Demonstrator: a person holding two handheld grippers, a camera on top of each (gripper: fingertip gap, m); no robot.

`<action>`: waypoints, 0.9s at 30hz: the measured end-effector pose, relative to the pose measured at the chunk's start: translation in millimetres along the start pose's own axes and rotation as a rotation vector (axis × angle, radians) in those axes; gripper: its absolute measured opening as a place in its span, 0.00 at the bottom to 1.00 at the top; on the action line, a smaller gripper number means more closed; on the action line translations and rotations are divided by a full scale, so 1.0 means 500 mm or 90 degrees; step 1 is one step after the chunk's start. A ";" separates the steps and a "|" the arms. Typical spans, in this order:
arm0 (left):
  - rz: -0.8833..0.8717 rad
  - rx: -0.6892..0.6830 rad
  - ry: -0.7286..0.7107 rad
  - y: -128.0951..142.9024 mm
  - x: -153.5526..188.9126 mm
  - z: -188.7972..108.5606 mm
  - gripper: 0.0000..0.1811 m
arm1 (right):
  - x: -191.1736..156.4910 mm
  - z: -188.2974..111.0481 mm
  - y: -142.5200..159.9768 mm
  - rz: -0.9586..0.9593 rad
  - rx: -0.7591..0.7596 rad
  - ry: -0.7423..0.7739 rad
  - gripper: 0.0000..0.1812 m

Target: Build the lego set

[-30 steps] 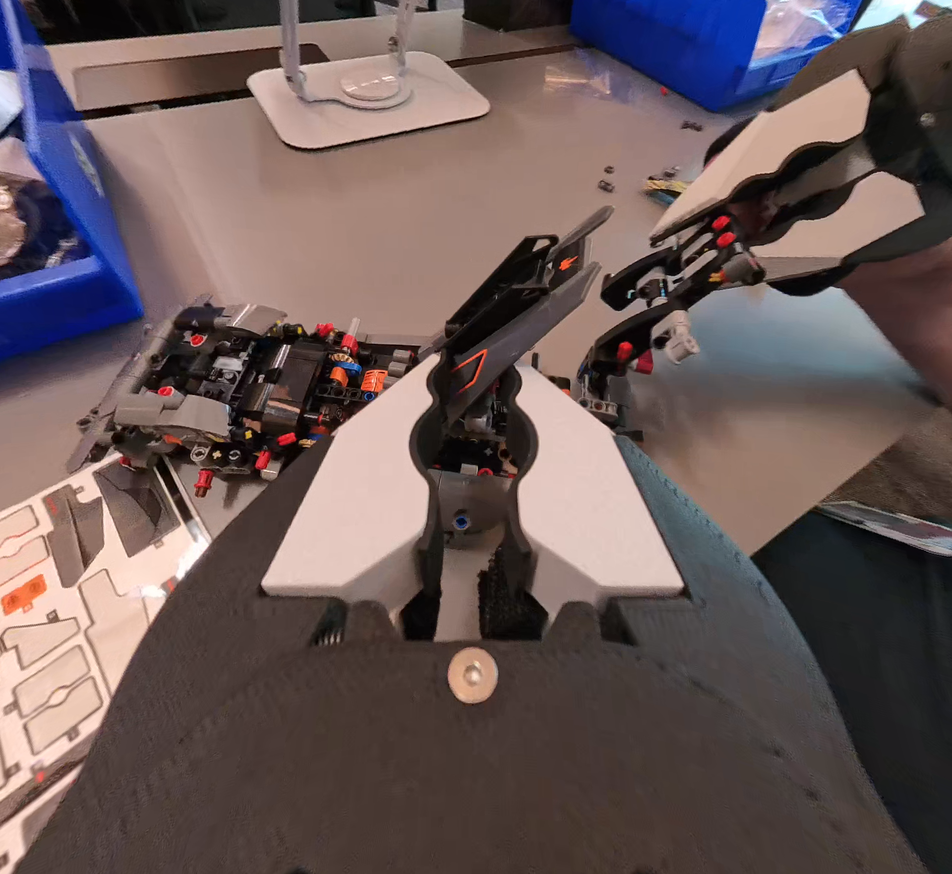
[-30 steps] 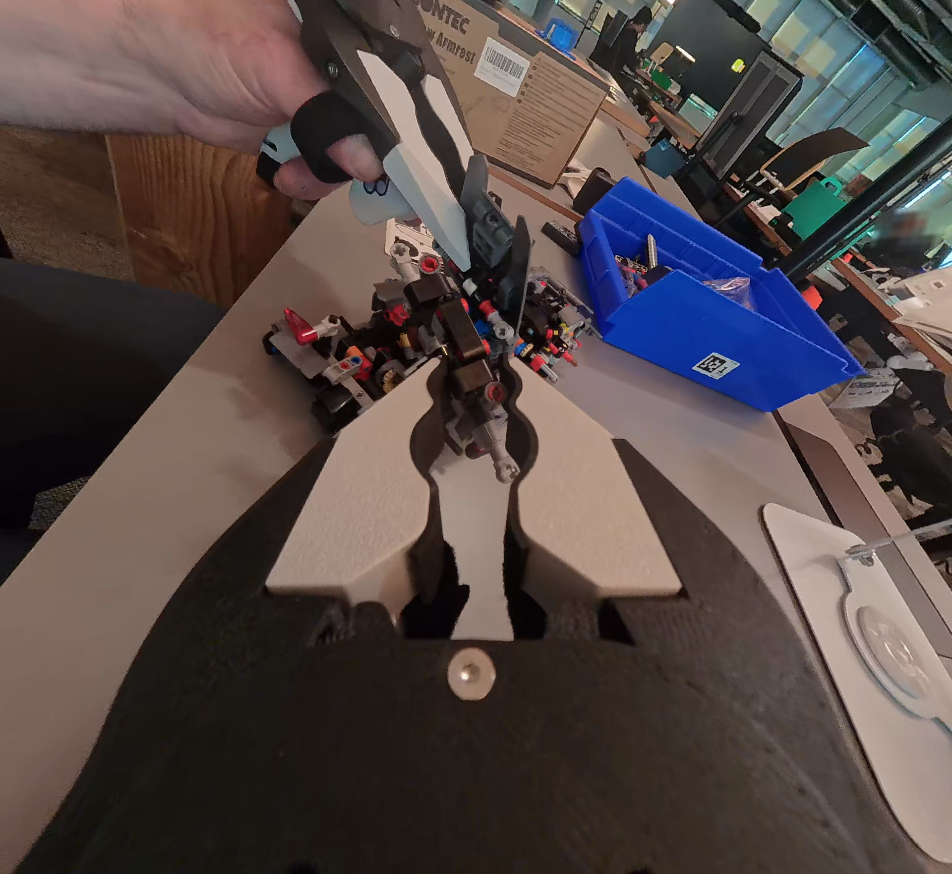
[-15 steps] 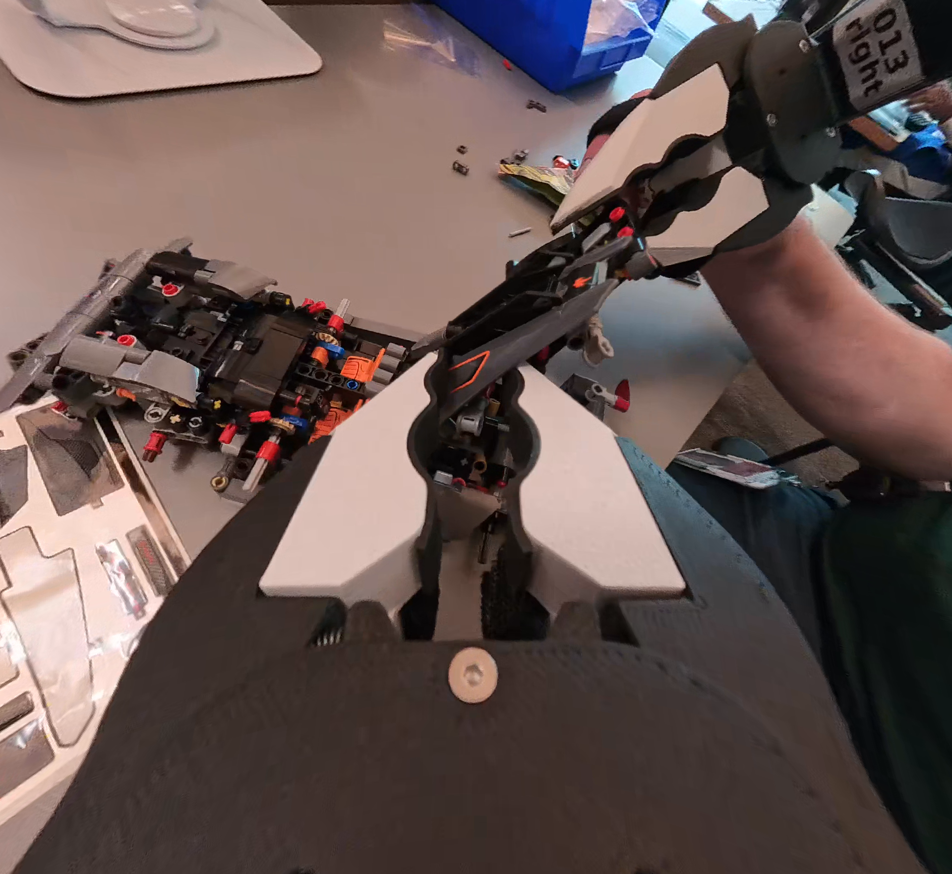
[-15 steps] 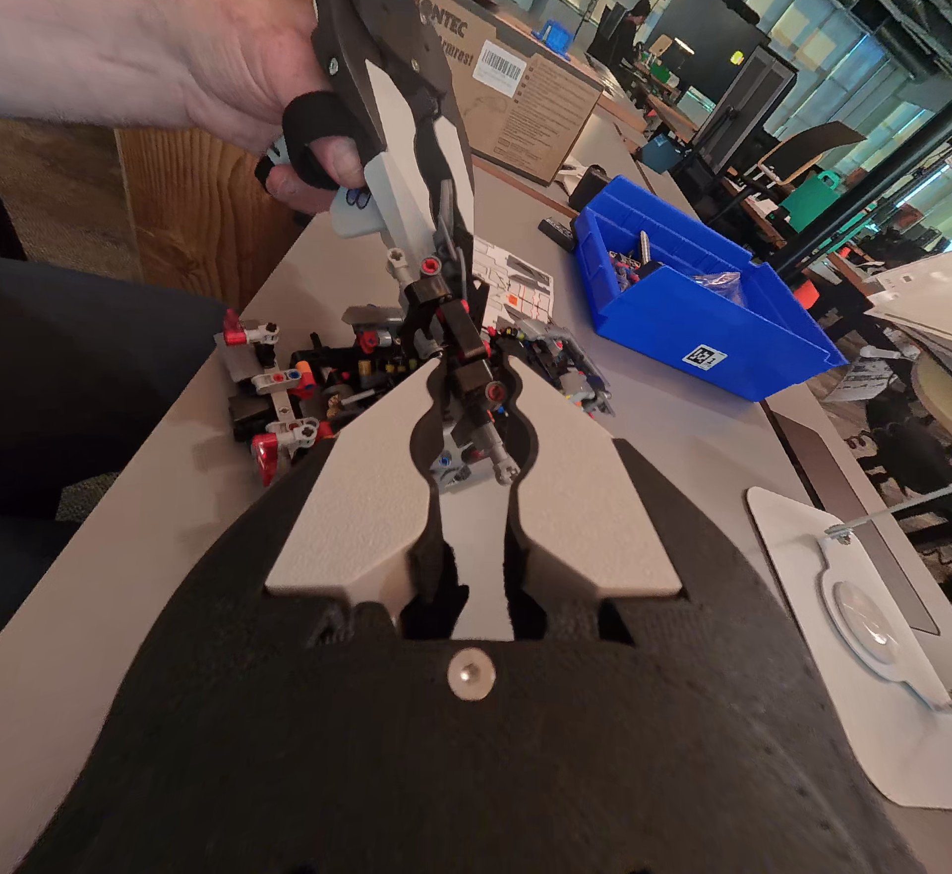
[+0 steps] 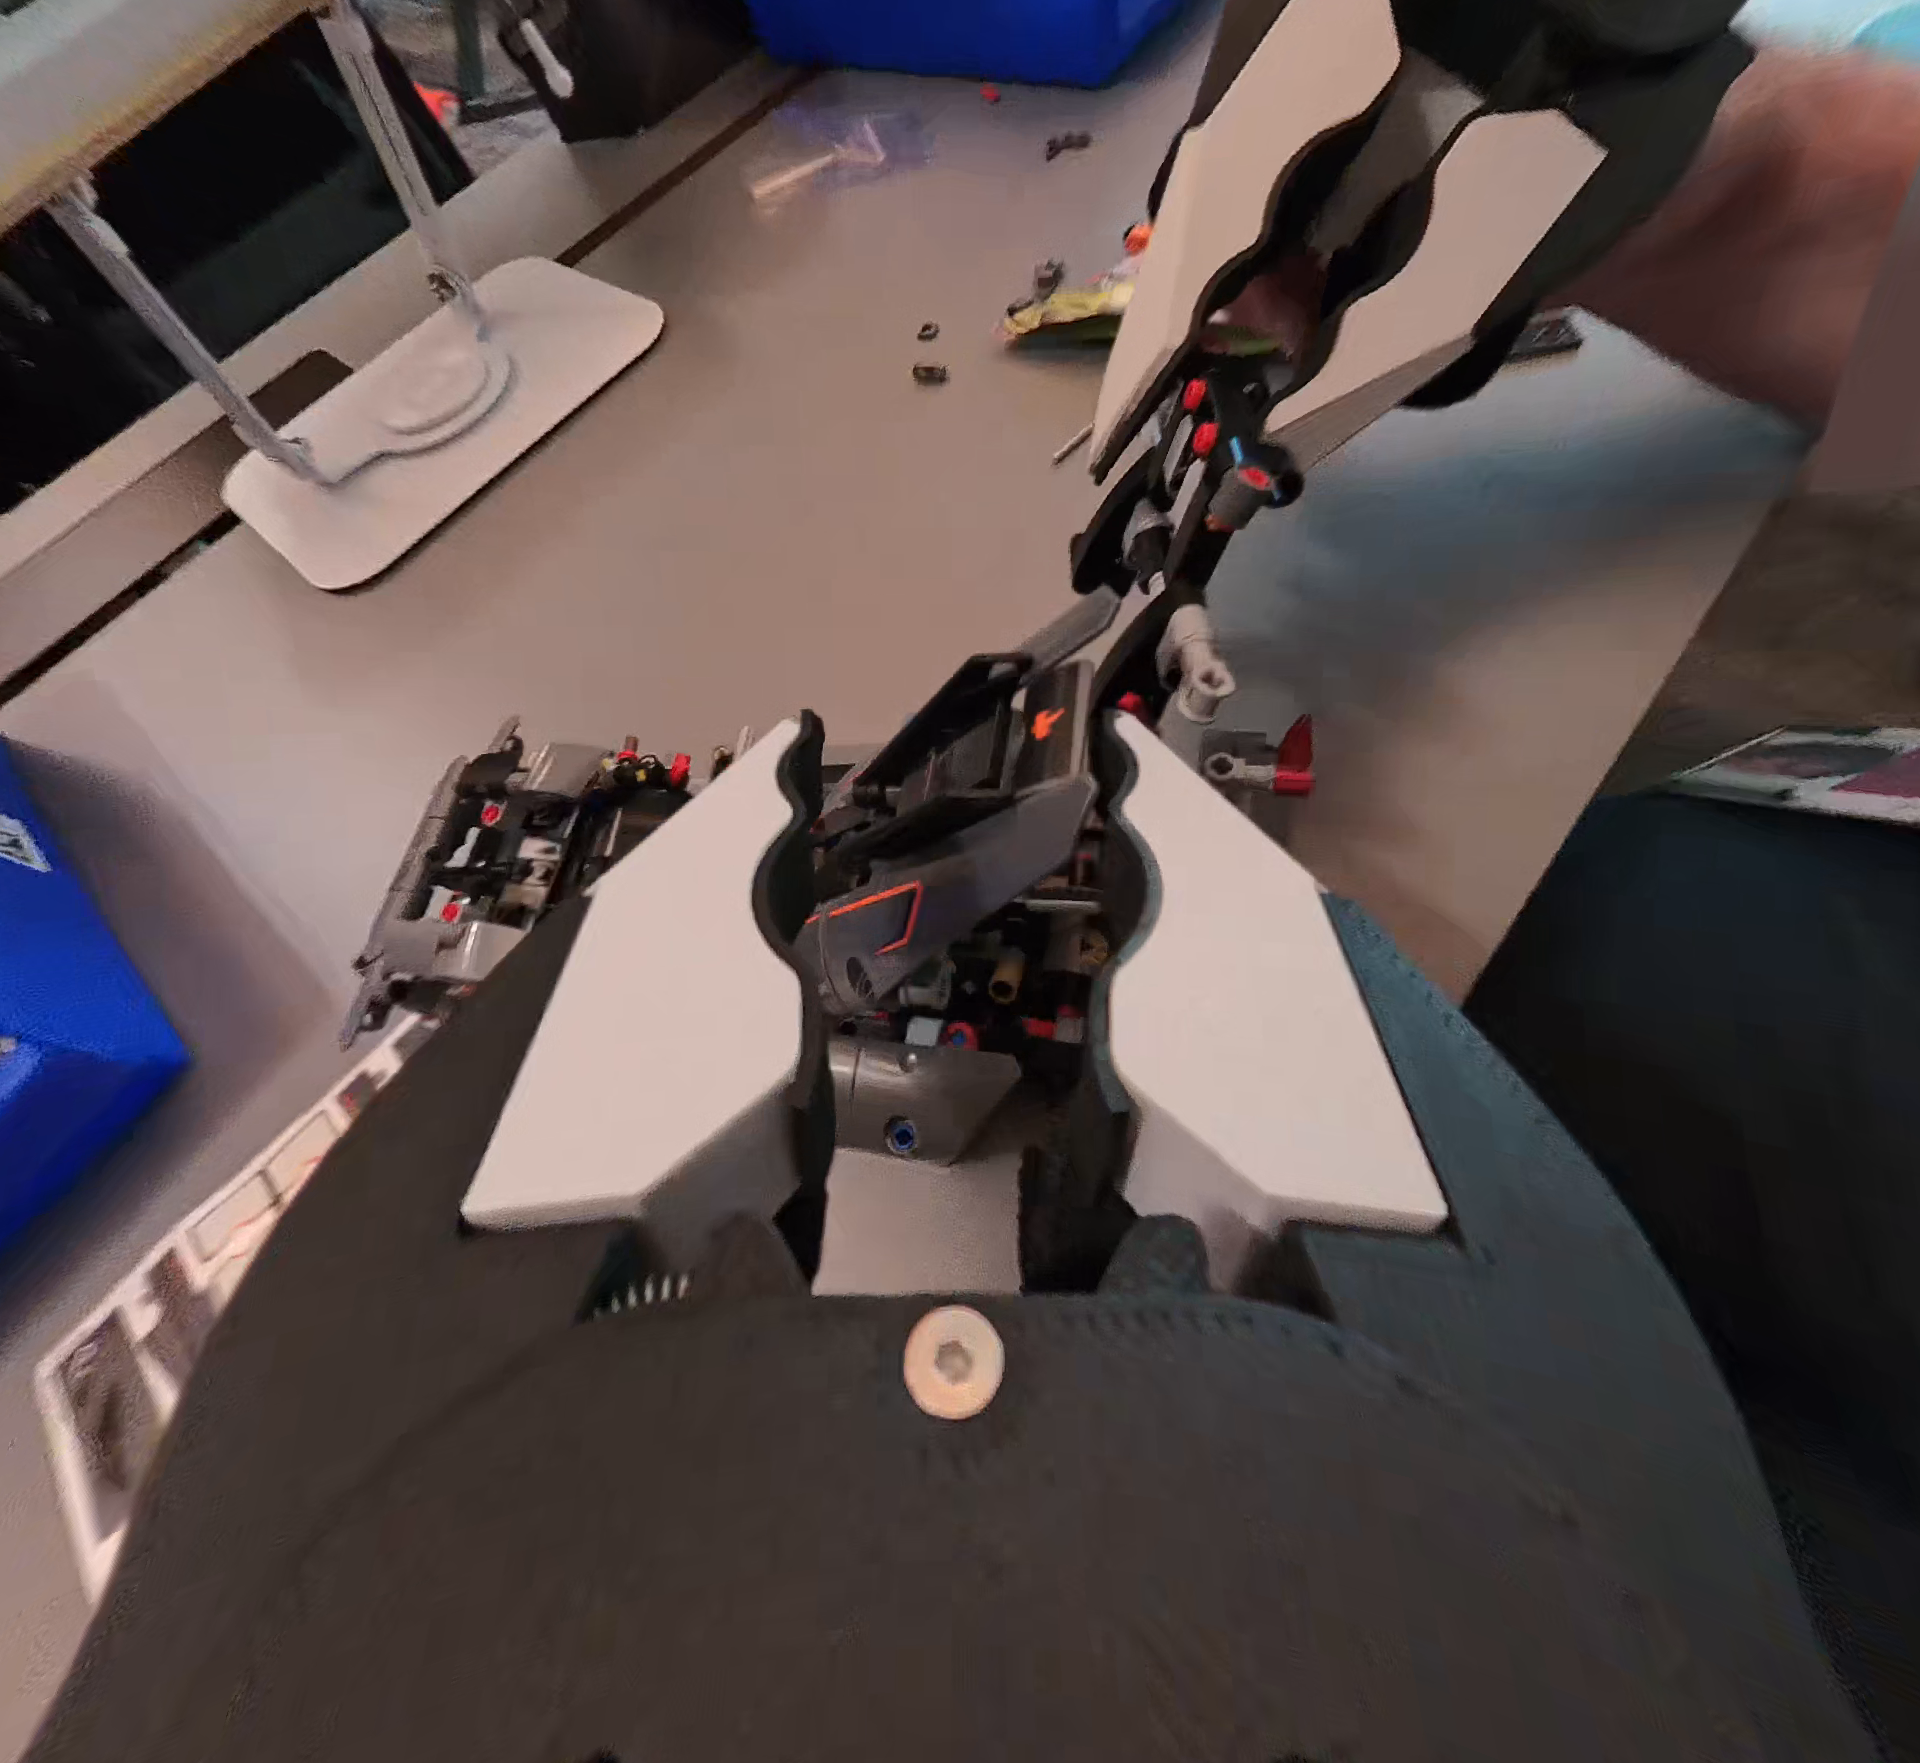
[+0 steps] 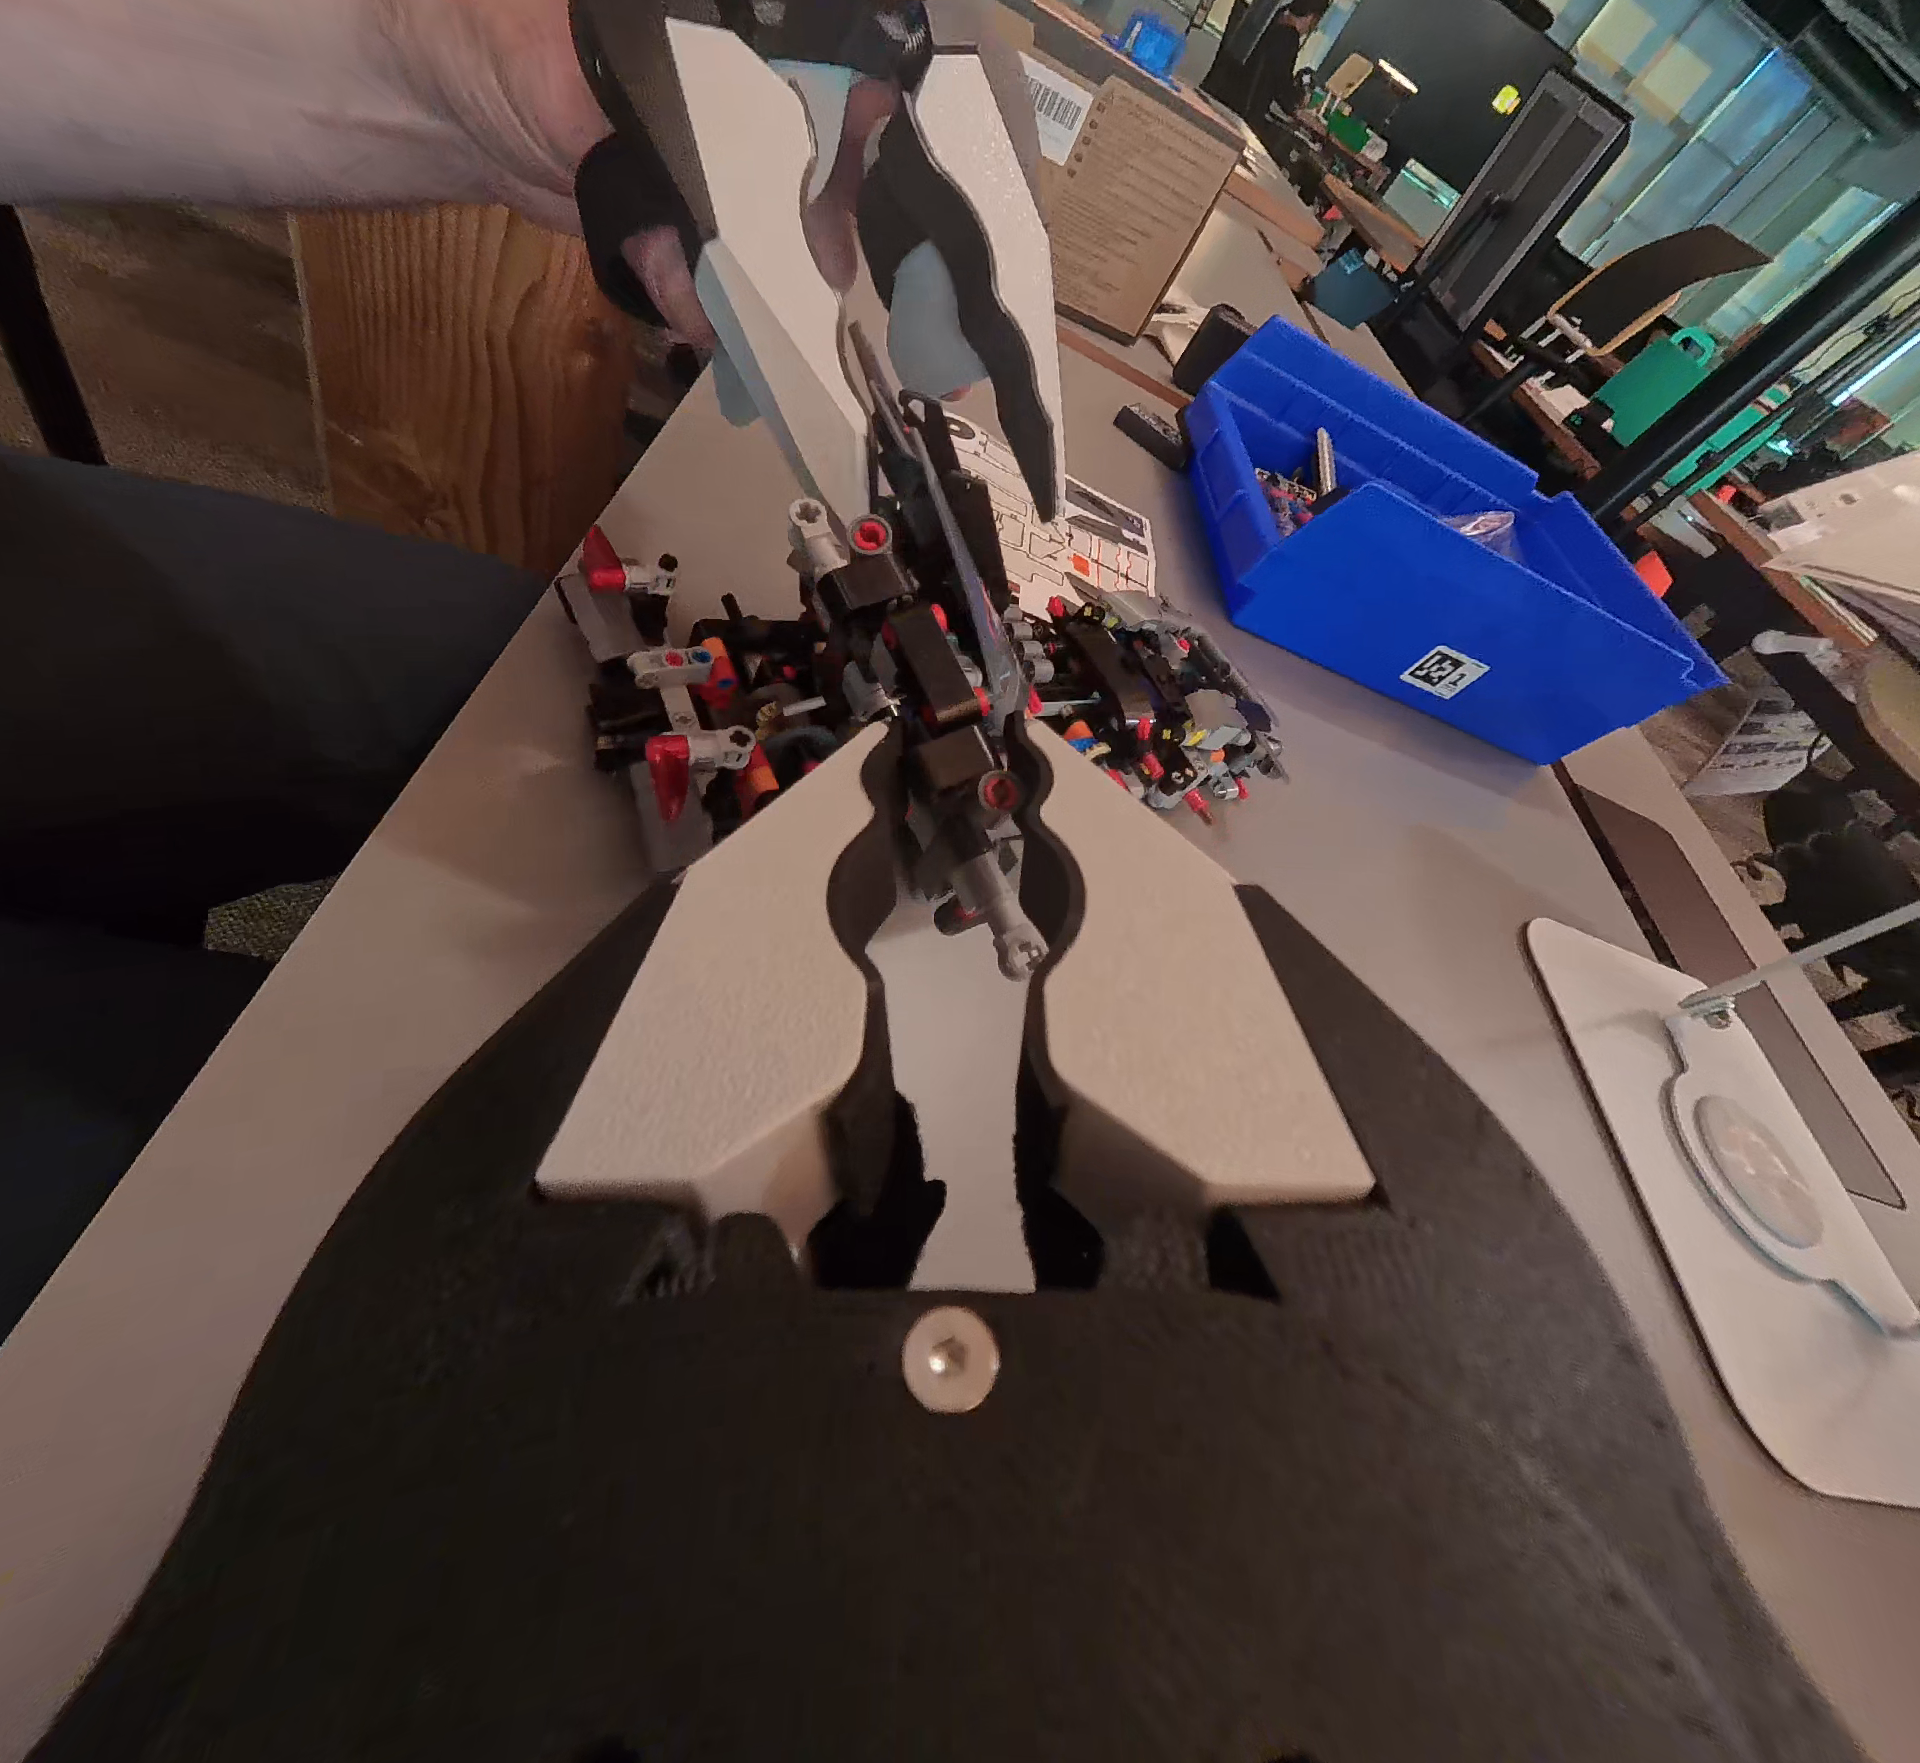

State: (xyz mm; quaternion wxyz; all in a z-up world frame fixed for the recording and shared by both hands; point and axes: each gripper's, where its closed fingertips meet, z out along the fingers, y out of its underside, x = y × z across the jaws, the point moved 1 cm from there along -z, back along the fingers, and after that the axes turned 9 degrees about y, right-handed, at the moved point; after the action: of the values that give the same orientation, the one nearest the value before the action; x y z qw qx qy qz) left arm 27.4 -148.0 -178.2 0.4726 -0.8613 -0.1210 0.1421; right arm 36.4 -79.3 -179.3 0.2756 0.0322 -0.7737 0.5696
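step: I'm mid-assembly, both tools on one lifted sub-assembly (image 5: 977,872) of the lego set, lining it up over the chassis.
left gripper (image 5: 951,892): my jaws look clamped on the dark panel end with the orange stripe; gap between them is wider than I'd expect, grip reads firm but I can't fully confirm.
right gripper (image 6: 961,820): jaws closed on the black beam end with red pins (image 6: 951,757); grey axle pokes out toward the camera.
sub-assembly position: held in the air, tilted, above the counter (image 5: 727,487), spanning both tools.
chassis (image 6: 717,674): sits on the counter just below, the second built section (image 6: 1153,674) beside it, sticker sheet (image 6: 1070,529) behind.
blue bin (image 6: 1434,591): well apart, not needed now.
next move: my guess is lower and seat it on the chassis; needs pins lined with holes, both ends level, slow press.
risk: twisting between the two grips could pop joints.
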 end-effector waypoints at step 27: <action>-0.302 -0.029 0.109 0.000 -0.066 0.018 0.16 | -0.007 -0.002 0.003 -0.009 0.024 0.000 0.08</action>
State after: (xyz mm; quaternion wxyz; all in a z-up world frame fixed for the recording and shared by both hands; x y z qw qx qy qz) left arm -6.5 -152.5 -178.6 0.4821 -0.8278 -0.2826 -0.0493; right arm 39.4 -78.9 -181.9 0.2790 0.0432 -0.7626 0.5820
